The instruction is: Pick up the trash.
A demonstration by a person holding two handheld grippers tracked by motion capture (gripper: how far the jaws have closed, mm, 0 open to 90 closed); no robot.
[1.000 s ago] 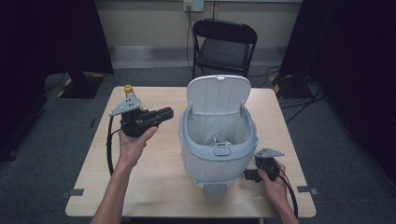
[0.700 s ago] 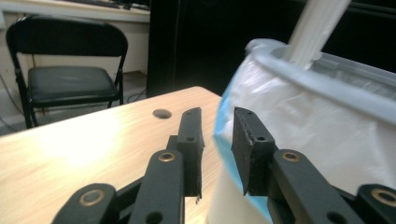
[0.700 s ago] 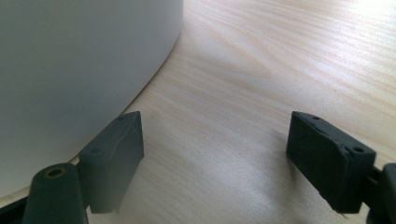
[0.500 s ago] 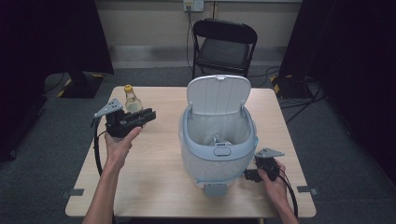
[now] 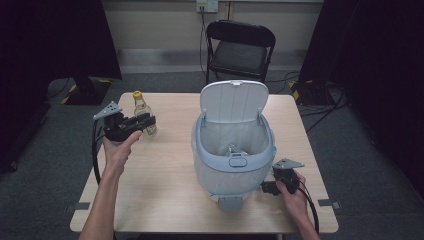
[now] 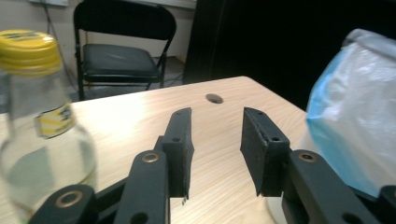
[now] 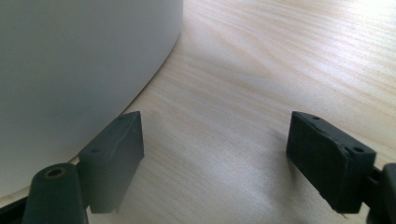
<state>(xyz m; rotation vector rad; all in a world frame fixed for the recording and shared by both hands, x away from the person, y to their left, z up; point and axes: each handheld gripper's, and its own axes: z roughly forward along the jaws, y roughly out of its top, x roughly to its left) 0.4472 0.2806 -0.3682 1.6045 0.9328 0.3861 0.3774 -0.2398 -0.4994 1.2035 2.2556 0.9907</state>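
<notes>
The bottle (image 5: 141, 113) stood on the table (image 5: 160, 195), left of the bin (image 5: 232, 150); the left claw (image 5: 148, 121) was released and empty, just beside the bottle but not around it; the right claw (image 5: 265, 188) was released too, low by the bin's base; the bin's lid (image 5: 234, 100) was up; grabbing the bottle and dropping it in looked left to do.

Black folding chair (image 5: 240, 47), perhaps grey carpet.
</notes>
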